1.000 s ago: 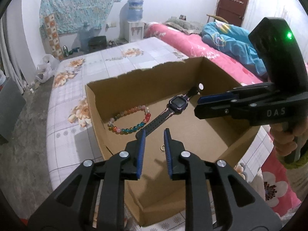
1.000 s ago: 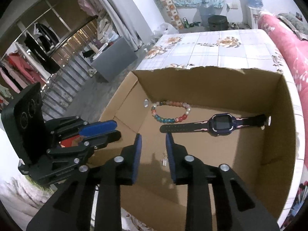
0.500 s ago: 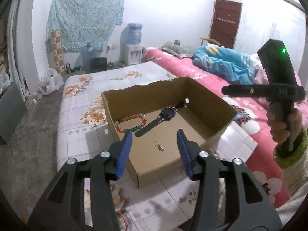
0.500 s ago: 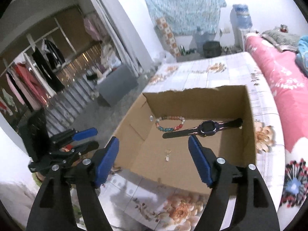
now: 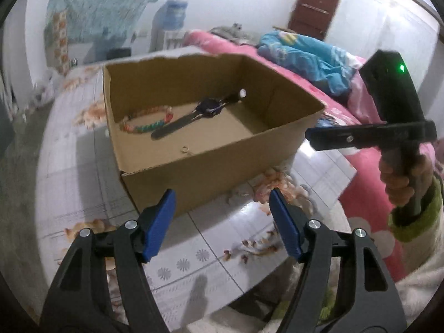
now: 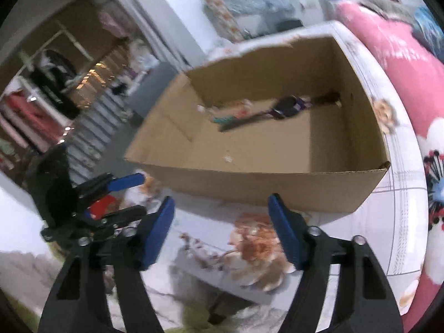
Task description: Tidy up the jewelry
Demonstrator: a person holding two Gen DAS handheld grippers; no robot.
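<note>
While both tongs gape empty low in frame | left gripper (image 5: 222, 222), right gripper (image 6: 220, 223) | bracelet (image 5: 147, 120), watch (image 5: 194, 113), small ring (image 5: 185, 149) inside cardboard box (image 5: 222, 163), frame centre

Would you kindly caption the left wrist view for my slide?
Open left gripper before a box holding bracelet, watch and ring.

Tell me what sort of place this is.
Most likely a lived-in bedroom: a bed with a pink floral cover and a blue blanket, hanging clothes, and a floral cloth under the cardboard box.
</note>
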